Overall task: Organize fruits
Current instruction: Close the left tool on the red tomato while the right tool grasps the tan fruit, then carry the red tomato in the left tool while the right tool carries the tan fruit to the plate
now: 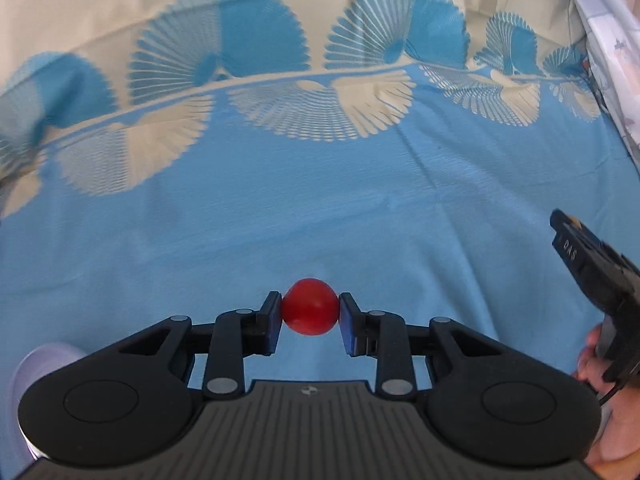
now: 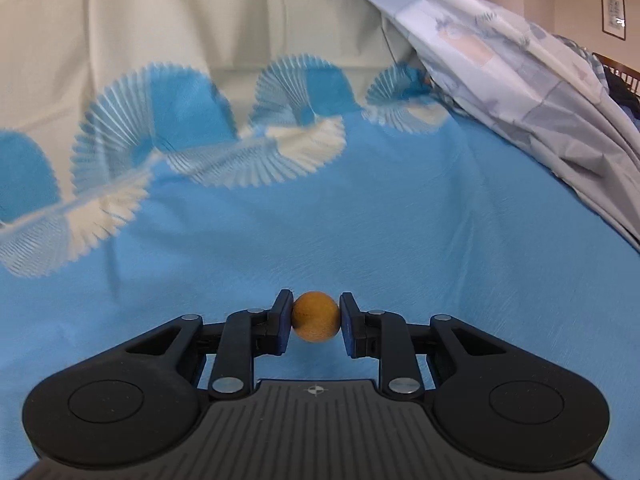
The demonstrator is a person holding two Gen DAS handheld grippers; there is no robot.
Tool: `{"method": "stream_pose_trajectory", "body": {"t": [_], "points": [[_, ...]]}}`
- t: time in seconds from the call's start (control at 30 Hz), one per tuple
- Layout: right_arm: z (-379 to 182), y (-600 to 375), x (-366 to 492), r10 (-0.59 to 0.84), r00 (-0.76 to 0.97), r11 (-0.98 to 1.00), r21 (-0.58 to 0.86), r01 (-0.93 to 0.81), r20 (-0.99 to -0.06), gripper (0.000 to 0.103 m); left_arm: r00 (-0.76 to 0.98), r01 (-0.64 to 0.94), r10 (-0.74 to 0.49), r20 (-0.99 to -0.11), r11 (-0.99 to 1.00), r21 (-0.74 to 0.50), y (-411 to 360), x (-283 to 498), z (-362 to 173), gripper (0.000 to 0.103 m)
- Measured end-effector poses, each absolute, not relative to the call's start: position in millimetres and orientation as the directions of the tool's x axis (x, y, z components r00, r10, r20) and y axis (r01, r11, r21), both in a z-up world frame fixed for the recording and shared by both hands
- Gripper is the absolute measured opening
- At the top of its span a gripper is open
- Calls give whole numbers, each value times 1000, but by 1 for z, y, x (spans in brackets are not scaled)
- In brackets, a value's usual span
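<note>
My left gripper (image 1: 310,312) is shut on a small round red fruit (image 1: 309,306) and holds it above the blue bedsheet (image 1: 320,216). My right gripper (image 2: 316,318) is shut on a small round orange-brown fruit (image 2: 316,316), also above the sheet (image 2: 360,220). The right gripper also shows in the left wrist view (image 1: 592,268) at the right edge, held by a hand; its jaws are hidden there.
The sheet has a band of blue and cream fan shapes (image 1: 304,80) across the far side. A crumpled pale patterned blanket (image 2: 520,80) lies at the right. A pale lavender round object (image 1: 44,364) peeks out at the lower left behind my left gripper.
</note>
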State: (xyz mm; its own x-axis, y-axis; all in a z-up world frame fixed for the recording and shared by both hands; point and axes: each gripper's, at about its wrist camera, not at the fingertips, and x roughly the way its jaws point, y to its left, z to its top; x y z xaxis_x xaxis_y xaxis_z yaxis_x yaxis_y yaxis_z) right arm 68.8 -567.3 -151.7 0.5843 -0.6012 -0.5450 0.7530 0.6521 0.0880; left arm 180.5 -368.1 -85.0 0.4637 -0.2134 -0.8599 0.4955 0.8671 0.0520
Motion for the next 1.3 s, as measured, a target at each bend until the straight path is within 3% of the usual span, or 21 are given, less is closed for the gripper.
{"method": "stream_pose_trajectory", "body": {"t": [0.13,0.27,0.47,0.67,0.93,1.3], "points": [[-101,-497,28,-473,722,786,127,604,-505,26,483,439,-199,-853,898,40,-288,138,-43,33],[-63,-414,-19,-282,803,907,127,401,-525,26,507,370,-158,-847,928,48,-214,96,-18,33],[-20,-319,-61,-25,830,970,189,155,-557,26,533,281,-126,-837,959,35,-121,38,4,33],[9,-249,-82,118,824,981,194,-11,-553,26,570,203,-121,-813,979,-3,-54,-9,15,33],[26,-193,-109,172,802,985,121,-125,-572,26,611,133,-127,-781,989,-57,-1,-40,21,33],[37,-178,-115,145,811,989,64,-132,-567,26,627,89,-131,-768,991,-97,22,-42,24,33]]}}
